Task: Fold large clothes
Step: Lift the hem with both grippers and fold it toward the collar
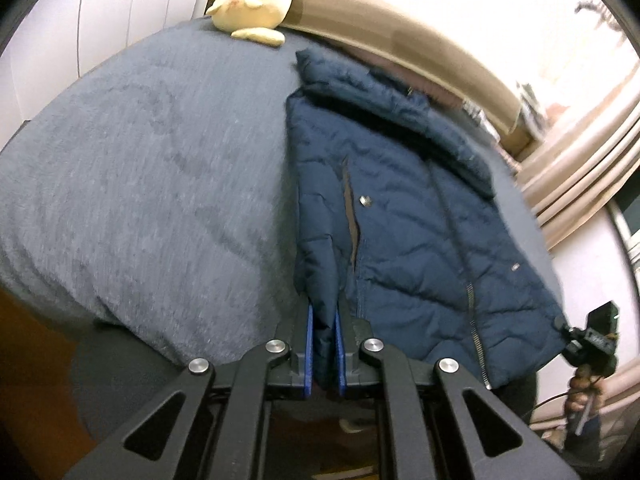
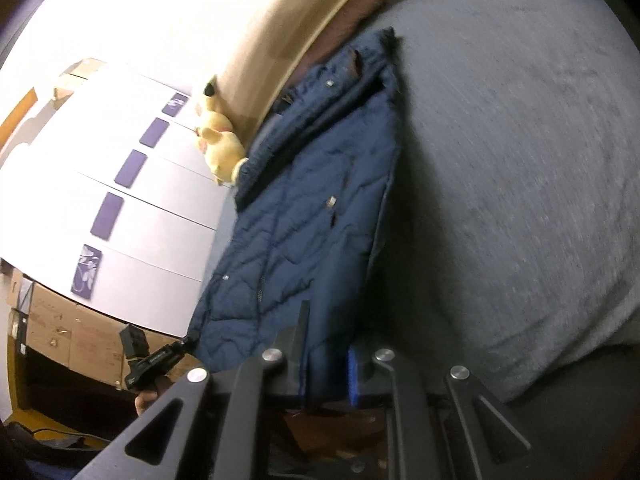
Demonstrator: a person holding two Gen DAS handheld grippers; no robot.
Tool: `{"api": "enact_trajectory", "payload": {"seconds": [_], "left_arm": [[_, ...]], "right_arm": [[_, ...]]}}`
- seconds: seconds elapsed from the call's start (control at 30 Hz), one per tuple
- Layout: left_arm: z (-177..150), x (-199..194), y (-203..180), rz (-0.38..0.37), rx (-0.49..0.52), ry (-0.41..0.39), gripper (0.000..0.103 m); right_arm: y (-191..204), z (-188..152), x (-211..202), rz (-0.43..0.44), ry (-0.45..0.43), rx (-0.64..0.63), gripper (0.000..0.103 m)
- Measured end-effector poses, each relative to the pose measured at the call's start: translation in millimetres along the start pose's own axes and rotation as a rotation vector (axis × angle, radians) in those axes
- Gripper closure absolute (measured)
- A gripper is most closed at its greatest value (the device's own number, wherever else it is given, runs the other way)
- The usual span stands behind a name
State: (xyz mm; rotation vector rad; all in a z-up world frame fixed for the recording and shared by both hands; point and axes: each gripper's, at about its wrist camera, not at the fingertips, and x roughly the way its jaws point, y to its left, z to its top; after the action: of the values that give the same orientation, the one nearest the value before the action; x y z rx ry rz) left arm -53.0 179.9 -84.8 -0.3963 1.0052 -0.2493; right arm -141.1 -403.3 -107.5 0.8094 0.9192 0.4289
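A navy quilted puffer jacket (image 1: 404, 216) lies stretched on a grey bed (image 1: 152, 168), collar toward the headboard. My left gripper (image 1: 323, 344) is shut on the jacket's bottom hem at one corner. My right gripper (image 2: 328, 368) is shut on the hem at the other corner; it also shows in the left wrist view (image 1: 560, 324). The jacket (image 2: 320, 208) shows in the right wrist view over the grey bed (image 2: 520, 180), and the left gripper (image 2: 188, 342) pinches the far corner there. Both corners are held off the bed's foot edge.
A yellow plush toy (image 1: 256, 0) sits at the head of the bed by the beige headboard (image 1: 400, 36). White drawers (image 2: 132, 216) and cardboard boxes (image 2: 60, 328) stand beside the bed. Curtains (image 1: 580, 168) hang at right.
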Motion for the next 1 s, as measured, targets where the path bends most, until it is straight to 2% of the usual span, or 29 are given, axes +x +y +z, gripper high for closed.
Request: {"api": "enact_trajectory", "payload": {"seconds": [0.17,0.5,0.67,1.0], "left_arm": [[11.6,-14.4,-5.4,-0.060,-0.016,-0.043,0.094],[-8.7,-6.6,-0.2,-0.038,-0.028,-0.006,0.094],[-6.6,-8.5,1.7,-0.042,-0.024,-0.003,0.094],[1.8,-29.4,11.7,-0.076,-0.027,-0.025,0.094]], "right_arm": [[7.7,8.5,-5.6,0.054,-0.038,-0.004,0.088],[-6.5,-6.7,-1.5,0.026,-0.013,0.028,0.088],[-5.3,-5.0,-4.5,0.025,-0.013,0.025,0.088],[5.2,-3.0,-26.4,0.080,-0.034,0.005,0.088]]}}
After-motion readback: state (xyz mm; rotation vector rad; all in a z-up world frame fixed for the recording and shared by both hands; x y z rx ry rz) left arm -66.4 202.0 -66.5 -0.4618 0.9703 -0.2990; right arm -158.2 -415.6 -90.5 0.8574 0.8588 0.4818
